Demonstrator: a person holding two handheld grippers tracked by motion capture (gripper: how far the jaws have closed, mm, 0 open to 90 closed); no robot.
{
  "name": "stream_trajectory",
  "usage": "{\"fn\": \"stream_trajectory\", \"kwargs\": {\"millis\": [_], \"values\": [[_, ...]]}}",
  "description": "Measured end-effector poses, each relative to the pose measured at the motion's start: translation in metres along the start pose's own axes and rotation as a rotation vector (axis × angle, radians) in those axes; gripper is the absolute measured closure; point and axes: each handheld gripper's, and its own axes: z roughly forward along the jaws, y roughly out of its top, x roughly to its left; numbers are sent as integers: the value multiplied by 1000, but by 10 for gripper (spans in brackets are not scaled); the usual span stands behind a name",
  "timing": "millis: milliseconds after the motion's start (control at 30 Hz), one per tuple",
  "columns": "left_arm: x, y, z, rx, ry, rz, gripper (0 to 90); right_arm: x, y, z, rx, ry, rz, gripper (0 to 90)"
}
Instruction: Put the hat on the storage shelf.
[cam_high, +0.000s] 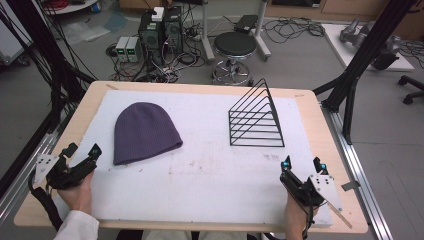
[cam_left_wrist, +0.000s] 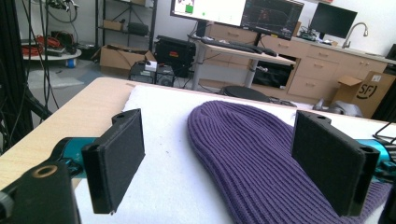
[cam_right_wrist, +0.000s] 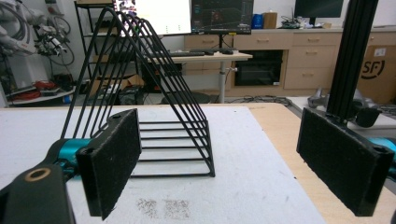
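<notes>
A purple knit beanie lies flat on the white mat, left of centre. A black wire rack of triangular dividers stands right of centre. My left gripper rests near the front left corner, held by a hand, open and empty. In the left gripper view the beanie lies just ahead between the wide jaws of the left gripper. My right gripper sits near the front right edge, open and empty. The right gripper view has the rack ahead of the right gripper.
The mat covers a wooden table. A black frame post rises off the table's right rear. A stool and computer boxes stand on the floor behind.
</notes>
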Motion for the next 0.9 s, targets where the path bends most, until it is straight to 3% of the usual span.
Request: {"fn": "stream_trajectory", "kwargs": {"millis": [400,500,600,900], "values": [[-2,2,-1,-12,-1,13,177,1,0,0,-1,-7,-7,131],[-6,3,-2,0,-38,-7,176,1,0,1,2,-5,-19,131],[-9,6,-2,2,-43,7,176,2,0,1,4,-1,-25,131],[-17,39,-3,-45,-40,64,175,5,0,3,12,11,-29,130]]}}
